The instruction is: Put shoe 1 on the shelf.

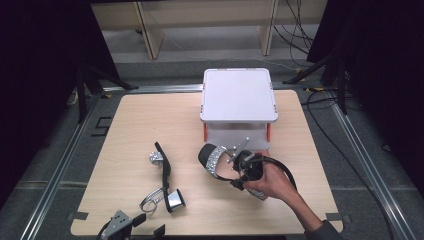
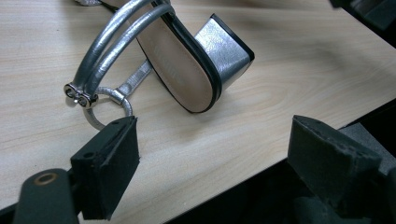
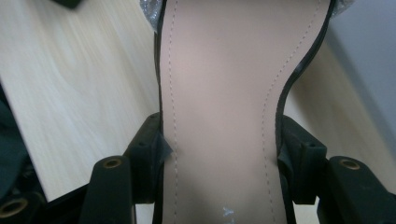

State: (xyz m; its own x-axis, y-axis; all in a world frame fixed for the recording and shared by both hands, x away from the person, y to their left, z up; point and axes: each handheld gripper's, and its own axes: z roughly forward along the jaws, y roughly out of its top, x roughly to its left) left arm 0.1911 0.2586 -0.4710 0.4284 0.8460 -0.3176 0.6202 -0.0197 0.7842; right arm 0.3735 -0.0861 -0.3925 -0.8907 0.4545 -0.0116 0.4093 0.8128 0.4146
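Observation:
Two silver sandals are on the wooden table. One sandal lies on its side at the front left, its block heel and looped ankle strap close before my left gripper. That gripper sits at the table's front edge, open and empty. The other sandal is held just in front of the white box, its glittery toe strap to the left. My right gripper is shut on its beige insole across the narrow waist, and a hand holds the gripper.
A white box with a closed lid and orange latches stands at the back centre of the table. Dark frame posts and cables flank the table. Bare wood lies along the table's left and right sides.

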